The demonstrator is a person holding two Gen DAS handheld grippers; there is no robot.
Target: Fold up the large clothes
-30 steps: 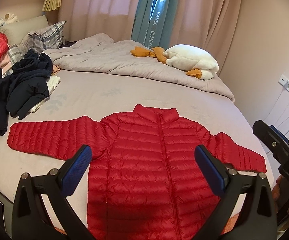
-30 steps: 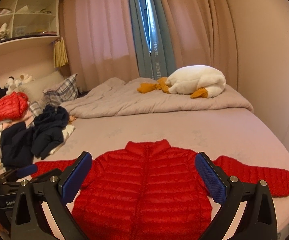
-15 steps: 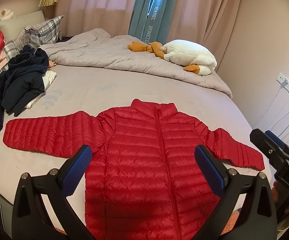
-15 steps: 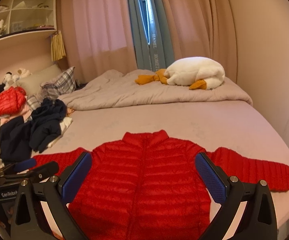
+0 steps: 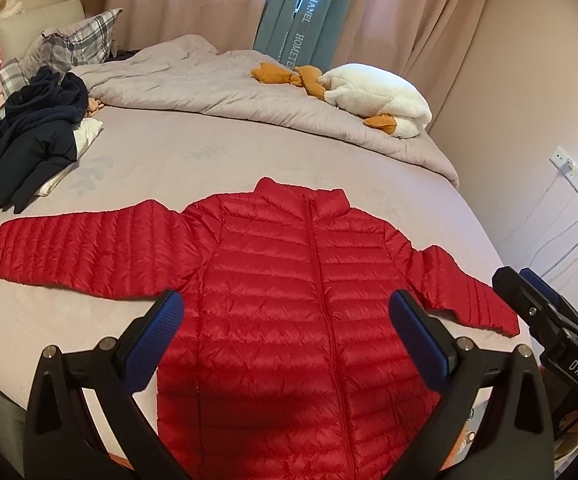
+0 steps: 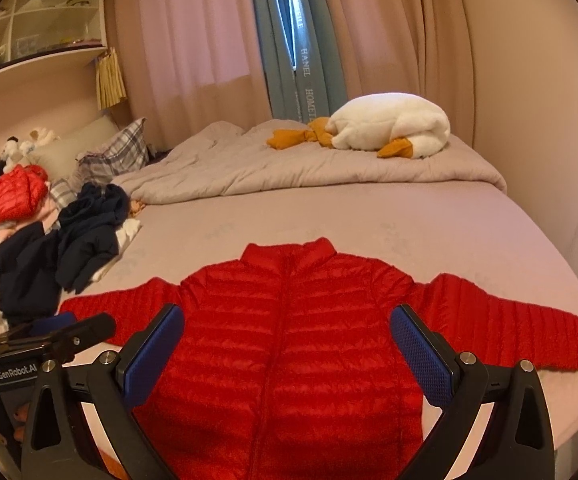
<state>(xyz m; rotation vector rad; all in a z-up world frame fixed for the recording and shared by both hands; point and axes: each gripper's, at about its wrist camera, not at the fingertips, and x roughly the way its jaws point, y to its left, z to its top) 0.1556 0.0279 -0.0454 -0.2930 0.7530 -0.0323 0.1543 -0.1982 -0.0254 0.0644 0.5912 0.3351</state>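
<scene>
From the left wrist camera, a red jacket (image 5: 289,280) lies flat and face up on the bed (image 5: 169,160), zipped down the middle, its collar standing toward the far side and both sleeves stretched straight out to the sides. Its shell is glossy and quilted in narrow puffy bands that run across the body and around the sleeves. The left gripper (image 5: 289,328) hangs over the lower half of the jacket with its jaws spread wide and nothing between them; the fingers (image 5: 149,344) are black with dimpled blue pads. The bed sheet is smooth and pale lilac with faint leaf prints. A rumpled grey quilt (image 5: 229,88) is bunched along the far side, and a fluffy white plush goose (image 5: 377,96) with orange feet rests on it. A heap of soft dark clothes (image 5: 29,136) sits at the left edge, apart from the sleeve. From the right wrist camera, the same jacket (image 6: 289,340) fills the near part of the bed (image 6: 369,216), and the right gripper (image 6: 289,344) is likewise held wide apart and empty above the jacket's body. The left gripper (image 6: 69,332) shows at the lower left, near the end of one sleeve. A plaid pillow (image 6: 117,152) leans beyond the dark clothes (image 6: 69,256).
</scene>
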